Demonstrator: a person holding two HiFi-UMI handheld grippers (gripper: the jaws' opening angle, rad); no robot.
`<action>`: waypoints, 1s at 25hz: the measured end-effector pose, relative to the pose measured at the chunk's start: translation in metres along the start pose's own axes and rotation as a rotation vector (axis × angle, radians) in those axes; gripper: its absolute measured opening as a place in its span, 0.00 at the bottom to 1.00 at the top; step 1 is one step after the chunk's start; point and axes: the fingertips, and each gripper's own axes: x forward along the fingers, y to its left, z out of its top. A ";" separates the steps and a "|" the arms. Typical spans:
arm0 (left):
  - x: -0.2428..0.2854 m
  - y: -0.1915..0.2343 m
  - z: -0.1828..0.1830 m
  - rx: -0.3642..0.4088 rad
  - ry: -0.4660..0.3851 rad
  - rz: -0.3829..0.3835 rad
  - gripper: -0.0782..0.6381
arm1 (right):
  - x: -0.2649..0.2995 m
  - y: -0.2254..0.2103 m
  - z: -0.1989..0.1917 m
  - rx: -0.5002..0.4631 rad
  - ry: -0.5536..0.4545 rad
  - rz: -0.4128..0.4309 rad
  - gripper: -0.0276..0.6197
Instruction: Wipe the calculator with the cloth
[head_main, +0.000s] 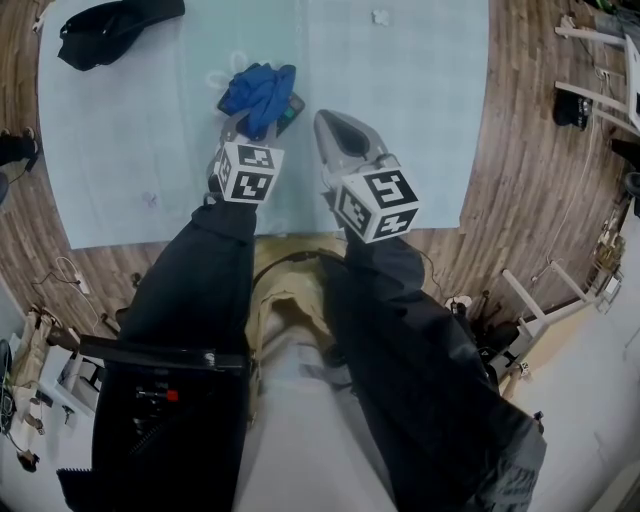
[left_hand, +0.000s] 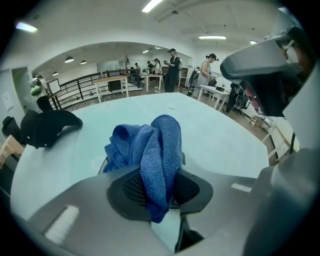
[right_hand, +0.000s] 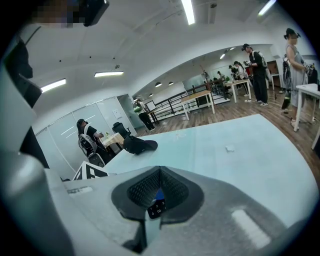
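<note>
While the left claw (left_hand: 160, 192) pinches the bunched blue cloth (left_hand: 150, 147) on top of the calculator (head_main: 291, 112) on the table (head_main: 420, 120), the right claw (head_main: 330, 128), closed and empty, hovers just beside the calculator. Flat, firm strokes would likely wipe best. Key print is too small to read.

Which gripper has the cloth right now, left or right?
The left gripper: it is shut on the bunched blue cloth, over the calculator. The right gripper has its jaws together, holding nothing.
</note>
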 end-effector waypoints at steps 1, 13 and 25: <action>0.001 -0.006 -0.003 -0.003 0.004 -0.023 0.24 | 0.000 -0.001 -0.001 0.003 0.001 -0.001 0.04; -0.016 -0.065 -0.024 -0.081 0.022 -0.241 0.24 | -0.027 -0.016 -0.010 0.044 -0.034 -0.061 0.04; -0.077 -0.013 0.048 -0.156 -0.181 -0.149 0.24 | -0.055 -0.037 -0.012 0.085 -0.080 -0.098 0.04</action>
